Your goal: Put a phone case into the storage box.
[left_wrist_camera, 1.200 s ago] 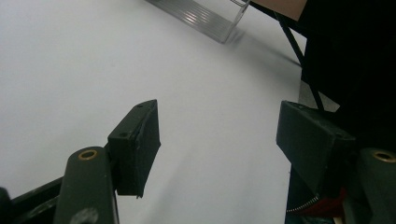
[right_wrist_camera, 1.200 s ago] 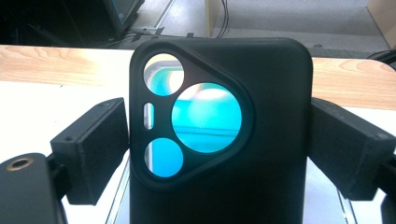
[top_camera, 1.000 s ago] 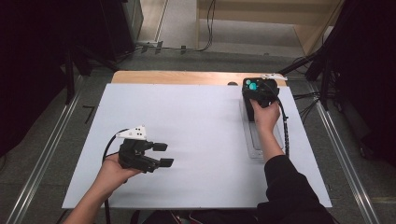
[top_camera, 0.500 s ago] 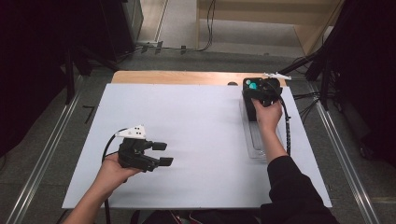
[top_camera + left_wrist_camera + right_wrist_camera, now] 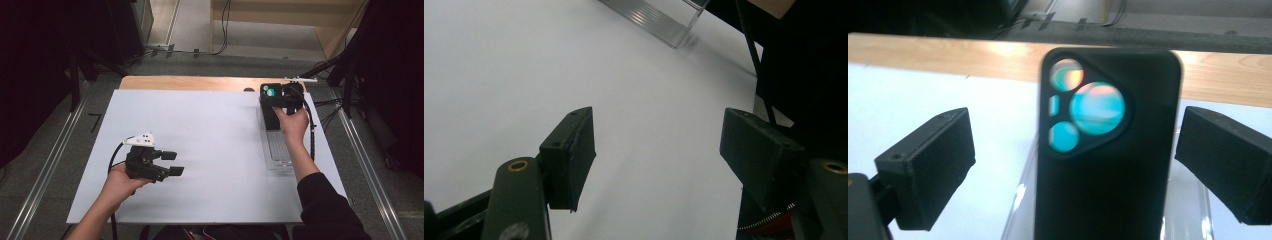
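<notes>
Looking along your right gripper (image 5: 1073,165), jaws just spread wide, the black phone case (image 5: 1108,150) stands free in the clear tray (image 5: 276,150); your left gripper (image 5: 167,163) rests open, empty.

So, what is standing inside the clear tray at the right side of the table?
A black phone case stands upright at the far end of the clear tray, between the open right gripper. Its lower end is hidden. The near part holds nothing visible.
</notes>
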A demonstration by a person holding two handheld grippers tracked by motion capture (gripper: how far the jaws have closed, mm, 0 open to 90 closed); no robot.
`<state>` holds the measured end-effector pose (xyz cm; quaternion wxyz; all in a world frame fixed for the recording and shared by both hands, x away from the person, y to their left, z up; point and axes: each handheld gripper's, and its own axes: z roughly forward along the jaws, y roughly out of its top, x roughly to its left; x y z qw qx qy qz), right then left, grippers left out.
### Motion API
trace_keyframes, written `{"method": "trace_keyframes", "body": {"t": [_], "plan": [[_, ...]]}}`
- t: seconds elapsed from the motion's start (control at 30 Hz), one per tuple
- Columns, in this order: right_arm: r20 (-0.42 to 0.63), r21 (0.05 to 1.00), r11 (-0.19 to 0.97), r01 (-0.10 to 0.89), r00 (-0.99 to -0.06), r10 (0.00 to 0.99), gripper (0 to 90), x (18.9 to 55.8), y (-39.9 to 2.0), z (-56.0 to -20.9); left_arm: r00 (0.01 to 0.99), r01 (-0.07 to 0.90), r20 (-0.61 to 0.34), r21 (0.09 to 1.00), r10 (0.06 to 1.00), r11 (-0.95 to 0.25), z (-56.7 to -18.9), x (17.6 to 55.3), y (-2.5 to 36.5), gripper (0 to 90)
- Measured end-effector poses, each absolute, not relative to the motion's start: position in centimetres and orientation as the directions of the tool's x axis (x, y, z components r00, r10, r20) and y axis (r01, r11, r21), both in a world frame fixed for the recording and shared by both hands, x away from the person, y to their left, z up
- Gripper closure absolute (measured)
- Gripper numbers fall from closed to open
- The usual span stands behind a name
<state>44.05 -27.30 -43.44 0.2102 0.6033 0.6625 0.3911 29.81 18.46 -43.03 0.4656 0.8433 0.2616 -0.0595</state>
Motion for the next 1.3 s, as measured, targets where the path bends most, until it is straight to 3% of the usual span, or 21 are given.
{"method": "trace_keyframes", "body": {"t": [0.67, 0.93, 1.07, 1.3], "plan": [[0.250, 0.753, 0.069, 0.654, -0.382, 0.890, 1.2, 40.3, -25.6, -40.7, 0.831, 0.528, -0.348, 0.740, 0.434, -0.417, -43.3, 29.8, 19.4, 30.5], [0.269, 0.757, 0.097, 0.646, -0.444, 0.855, 5.3, 38.3, -25.4, -40.6, 0.830, 0.529, -0.348, 0.739, 0.435, -0.418, -43.5, 29.9, 19.7, 30.5], [0.284, 0.762, 0.100, 0.640, -0.469, 0.837, 11.8, 37.2, -25.7, -40.7, 0.831, 0.528, -0.350, 0.740, 0.432, -0.416, -43.5, 29.9, 19.7, 30.5], [0.299, 0.773, 0.118, 0.623, -0.523, 0.798, 12.6, 35.5, -25.7, -40.8, 0.832, 0.527, -0.350, 0.740, 0.430, -0.419, -43.7, 29.8, 19.8, 30.5]]}}
